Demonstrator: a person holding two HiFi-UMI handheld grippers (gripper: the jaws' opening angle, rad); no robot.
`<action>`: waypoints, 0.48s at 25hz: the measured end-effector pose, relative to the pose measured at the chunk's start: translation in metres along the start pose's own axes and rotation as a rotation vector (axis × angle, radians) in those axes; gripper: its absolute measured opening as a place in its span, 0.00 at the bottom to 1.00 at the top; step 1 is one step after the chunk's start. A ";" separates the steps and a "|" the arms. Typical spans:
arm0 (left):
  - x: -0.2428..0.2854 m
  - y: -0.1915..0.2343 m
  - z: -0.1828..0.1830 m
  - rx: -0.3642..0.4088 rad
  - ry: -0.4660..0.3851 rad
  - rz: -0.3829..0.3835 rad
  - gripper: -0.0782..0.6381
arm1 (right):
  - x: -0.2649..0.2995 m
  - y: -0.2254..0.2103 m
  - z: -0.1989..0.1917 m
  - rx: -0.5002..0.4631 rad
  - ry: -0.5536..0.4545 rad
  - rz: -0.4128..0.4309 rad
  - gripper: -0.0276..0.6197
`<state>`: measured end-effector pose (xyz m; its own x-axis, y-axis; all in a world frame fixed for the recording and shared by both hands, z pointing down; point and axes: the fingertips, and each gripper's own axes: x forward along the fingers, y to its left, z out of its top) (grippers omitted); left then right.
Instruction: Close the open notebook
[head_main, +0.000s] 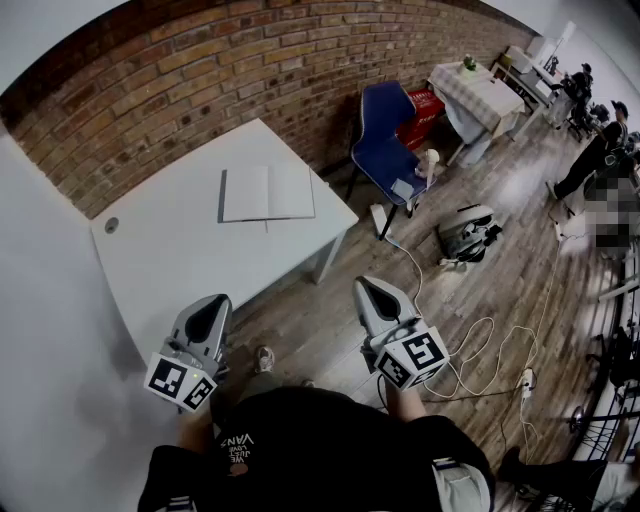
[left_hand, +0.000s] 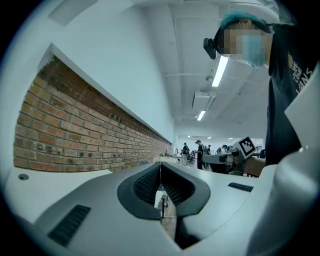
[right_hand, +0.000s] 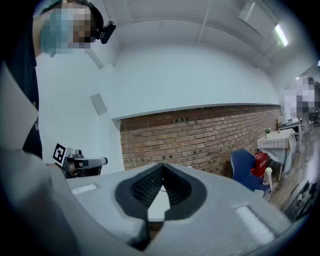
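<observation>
Open notebook (head_main: 267, 193) flat on the white counter (head_main: 170, 260), toward its far right part, near the brick wall (head_main: 200, 80). Pages blank, as far as can be told at this size. Left tongs (head_main: 213, 301) and right tongs (head_main: 367, 286) level at the near side, well apart from the notebook, both pressed together on nothing. Blue chair (head_main: 385, 140) right of the counter.

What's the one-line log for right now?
notebook: open, flat on table | left gripper: shut, empty | right gripper: shut, empty | both apart from notebook
</observation>
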<state>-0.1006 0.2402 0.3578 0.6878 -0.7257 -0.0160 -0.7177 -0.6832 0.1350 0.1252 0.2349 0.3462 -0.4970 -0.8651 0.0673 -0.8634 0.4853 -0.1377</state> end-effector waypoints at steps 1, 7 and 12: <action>0.000 0.003 0.000 0.001 0.001 -0.002 0.12 | 0.002 -0.001 0.000 0.005 -0.003 -0.007 0.04; 0.005 0.019 0.001 -0.005 -0.003 -0.020 0.12 | 0.014 -0.004 0.004 0.048 -0.052 -0.033 0.04; 0.009 0.031 0.003 -0.002 -0.002 -0.046 0.12 | 0.026 -0.008 0.001 0.058 -0.042 -0.077 0.04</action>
<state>-0.1176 0.2123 0.3587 0.7196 -0.6940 -0.0245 -0.6854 -0.7154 0.1359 0.1193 0.2087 0.3484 -0.4247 -0.9045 0.0388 -0.8917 0.4105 -0.1905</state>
